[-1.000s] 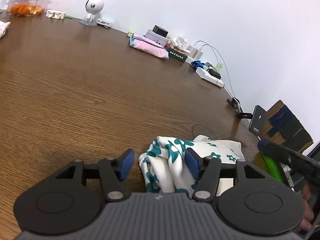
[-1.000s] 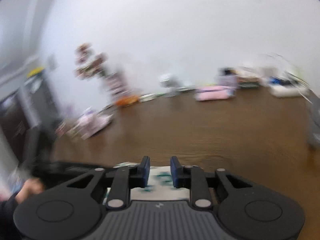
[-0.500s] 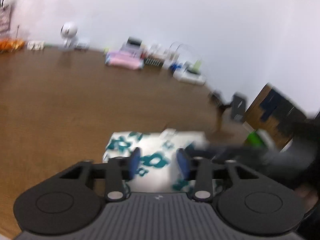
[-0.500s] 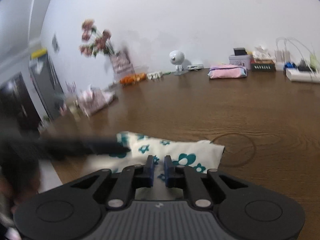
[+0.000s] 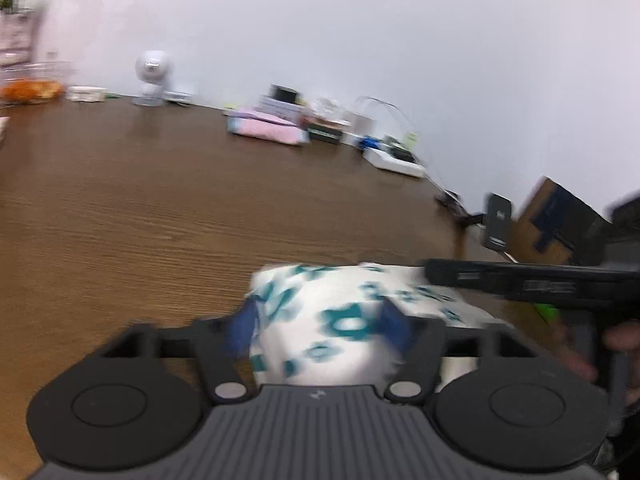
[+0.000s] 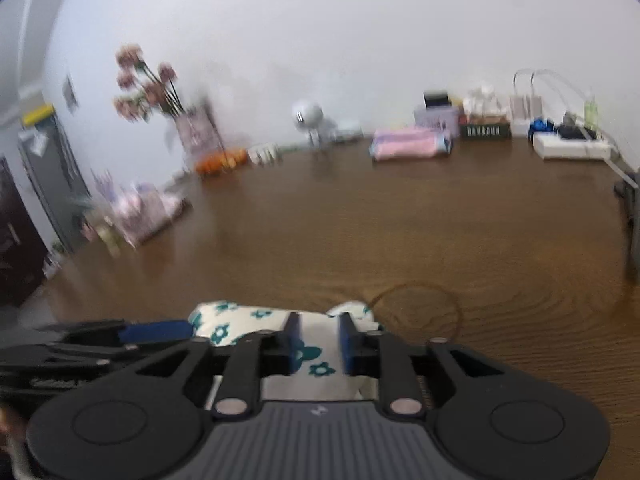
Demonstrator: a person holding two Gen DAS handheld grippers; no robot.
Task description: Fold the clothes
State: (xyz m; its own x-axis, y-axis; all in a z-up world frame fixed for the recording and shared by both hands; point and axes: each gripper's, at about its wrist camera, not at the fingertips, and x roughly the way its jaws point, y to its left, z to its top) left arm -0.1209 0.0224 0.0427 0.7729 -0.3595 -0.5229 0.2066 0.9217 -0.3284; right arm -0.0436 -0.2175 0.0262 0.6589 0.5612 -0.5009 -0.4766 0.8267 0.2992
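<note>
Left wrist view: the left tool (image 5: 318,326) points down at a slant over the brown wooden counter (image 5: 140,220); the picture is blurred.
Left tool state: its jaws are spread wide and opening, blue pads (image 5: 240,330) apart on either side of the cloth; whether either pad touches the cloth cannot be told through the blur.
Garment: a white cloth with teal flowers (image 5: 344,320) lies folded in a small bundle on the counter, between and just ahead of the left tool's pads.
Right tool, seen from the left: a dark arm of the right tool (image 5: 520,280) reaches in from the right edge, its tip over the far right corner of the cloth; a hand (image 5: 616,344) shows behind it.
Right wrist view: the right tool (image 6: 319,344) has its jaws partly spread and opening, with the cloth (image 6: 316,344) between the pads, which stand clear of it on both sides.
Left tool, seen from the right: its blue pad (image 6: 156,330) comes in from the left, at the cloth's left end.
Ahead of the tools: bare counter, with a dark ring mark (image 6: 416,312) just right of the cloth.
Far edge, against the wall: a small white round-headed figure (image 6: 308,118), a pink folded bundle (image 6: 412,146), a white power strip (image 6: 572,148), oranges in a clear tub (image 6: 220,160).
</note>
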